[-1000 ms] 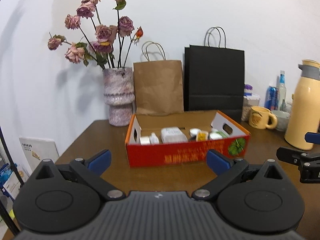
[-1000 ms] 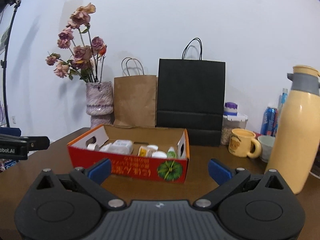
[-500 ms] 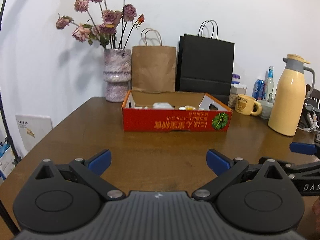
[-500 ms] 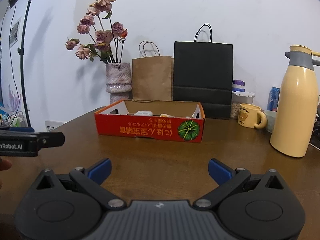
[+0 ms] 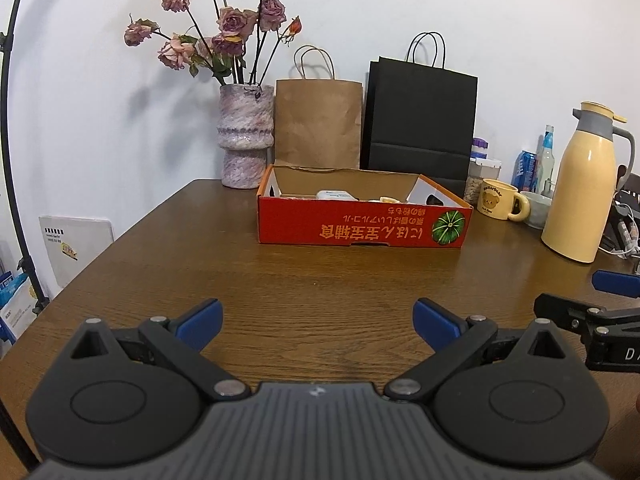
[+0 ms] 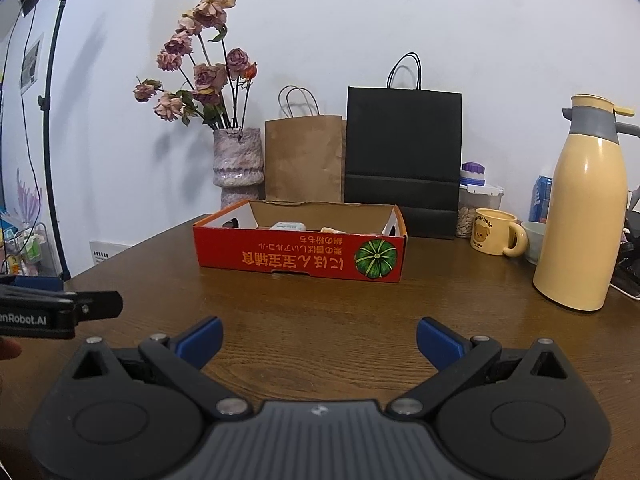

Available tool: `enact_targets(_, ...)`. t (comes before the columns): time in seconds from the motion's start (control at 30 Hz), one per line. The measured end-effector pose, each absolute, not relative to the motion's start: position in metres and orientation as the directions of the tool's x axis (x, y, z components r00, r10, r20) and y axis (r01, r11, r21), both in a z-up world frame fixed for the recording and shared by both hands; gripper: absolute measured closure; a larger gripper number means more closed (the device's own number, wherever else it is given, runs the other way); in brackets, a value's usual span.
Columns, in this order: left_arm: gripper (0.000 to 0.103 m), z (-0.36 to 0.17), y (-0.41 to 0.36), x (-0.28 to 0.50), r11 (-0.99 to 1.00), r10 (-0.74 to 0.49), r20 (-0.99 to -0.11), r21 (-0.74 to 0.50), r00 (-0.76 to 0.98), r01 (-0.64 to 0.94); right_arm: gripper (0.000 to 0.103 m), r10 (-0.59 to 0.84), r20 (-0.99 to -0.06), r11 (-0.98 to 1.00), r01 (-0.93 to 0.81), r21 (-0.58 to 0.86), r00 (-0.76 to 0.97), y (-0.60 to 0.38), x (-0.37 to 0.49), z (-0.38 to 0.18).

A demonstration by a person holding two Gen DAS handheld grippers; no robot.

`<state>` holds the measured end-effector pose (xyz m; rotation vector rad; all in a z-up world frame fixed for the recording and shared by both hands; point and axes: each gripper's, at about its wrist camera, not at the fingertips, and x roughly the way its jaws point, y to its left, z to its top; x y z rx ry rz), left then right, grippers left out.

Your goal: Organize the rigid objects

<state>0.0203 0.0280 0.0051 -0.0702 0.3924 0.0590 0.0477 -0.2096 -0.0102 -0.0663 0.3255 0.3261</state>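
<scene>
Cardboard box point(image 5: 362, 230), red on the outside with orange lettering and a green pumpkin picture at its lower right corner, sits just above the center of both frames on a brown wooden table point(image 5: 320, 280). Inside it, only the tops of a few small items show over the front wall: a white container point(image 5: 335, 195) near the middle and something yellowish point(image 5: 387, 199) to its right; what else lies in there cannot be told.

The left gripper point(image 5: 316, 320) fills the bottom of its own frame, its 2 blue-tipped fingers point(image 5: 200, 318) spread wide with nothing between them, above bare tabletop well short of the box. The right gripper point(image 6: 318, 334) looks the same in its frame, spread wide and holding nothing. Each tool also pokes into the other's frame from the side edge.

Behind the box, against the white wall, stand a mottled vase of dried roses point(image 5: 247, 136) in the upper left, a brown paper bag point(image 5: 318, 124) and a black paper bag point(image 5: 420, 116) side by side at the upper center. Toward the right edge are a yellow mug with a bear on it point(image 5: 500, 200) and a tall cream jug with a grey top point(image 5: 582, 188), both apart from the box.
</scene>
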Motion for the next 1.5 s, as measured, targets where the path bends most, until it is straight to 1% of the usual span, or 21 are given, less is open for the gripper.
enact_targets(0.97,0.000,0.0067,0.0269,0.0191,0.997,0.036,-0.382,-0.047,0.923,-0.059,0.000,0.300,-0.322,0.946,-0.323,-0.020,0.898,-0.2097,0.0479,-0.0071)
enact_targets(1.5,0.000,0.0046,0.0265,0.0206,0.996,0.056,-0.383,-0.045,0.922,-0.079,0.000,0.294,-0.327,0.948,-0.317,-0.019,0.898,-0.2133,0.0518,-0.0104)
